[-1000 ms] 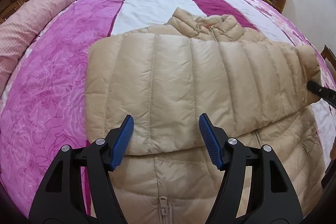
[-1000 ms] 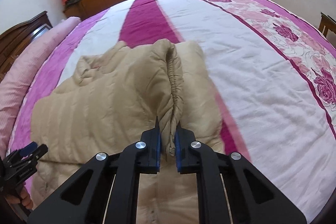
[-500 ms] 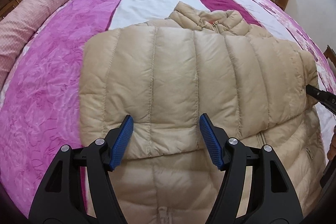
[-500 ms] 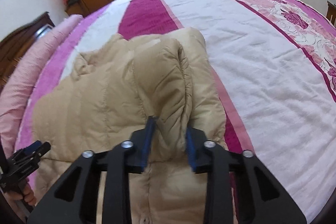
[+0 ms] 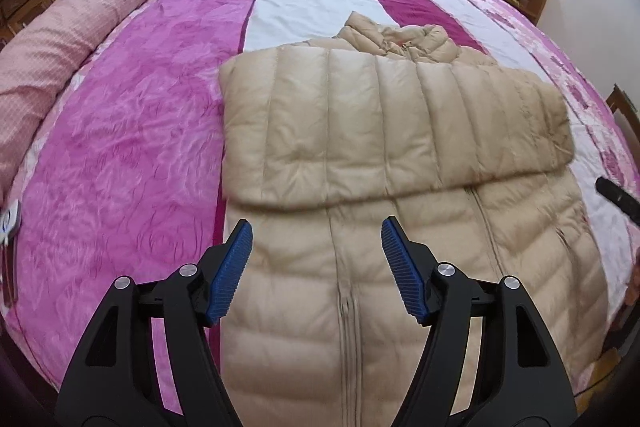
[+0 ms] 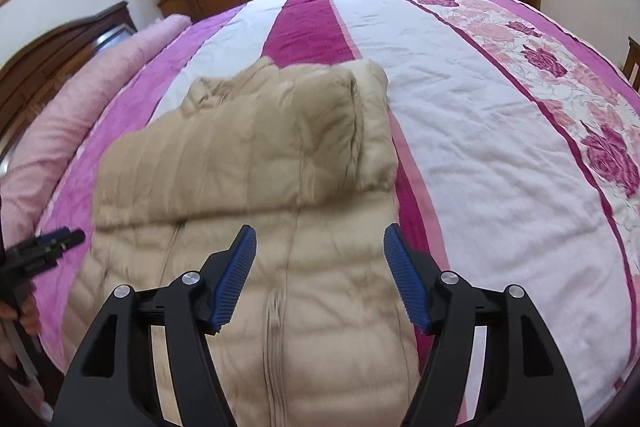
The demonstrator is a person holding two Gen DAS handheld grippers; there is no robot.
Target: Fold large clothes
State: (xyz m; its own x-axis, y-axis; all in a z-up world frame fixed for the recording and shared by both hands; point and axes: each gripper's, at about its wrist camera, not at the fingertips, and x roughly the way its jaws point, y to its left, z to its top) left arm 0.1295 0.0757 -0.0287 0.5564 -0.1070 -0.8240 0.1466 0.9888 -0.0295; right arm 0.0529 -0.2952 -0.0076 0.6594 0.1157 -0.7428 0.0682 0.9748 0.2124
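Two claws hang spread and empty over the beige down jacket — left claw, right claw. The jacket lies zipper-up on the bed, sleeves folded across its chest below the collar. The likely next step is bringing the hem up: grip both bottom corners together, lift evenly, and press trapped air out so the puffy fold stays down. No containers are in view.

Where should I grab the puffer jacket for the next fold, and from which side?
Probably the hem corners of the beige puffer jacket, nearest the cameras, coming in low from the near edge of the bed. The sleeves already lie folded across the chest, so the free bottom can lift toward the collar. Left gripper and right gripper both have open jaws.
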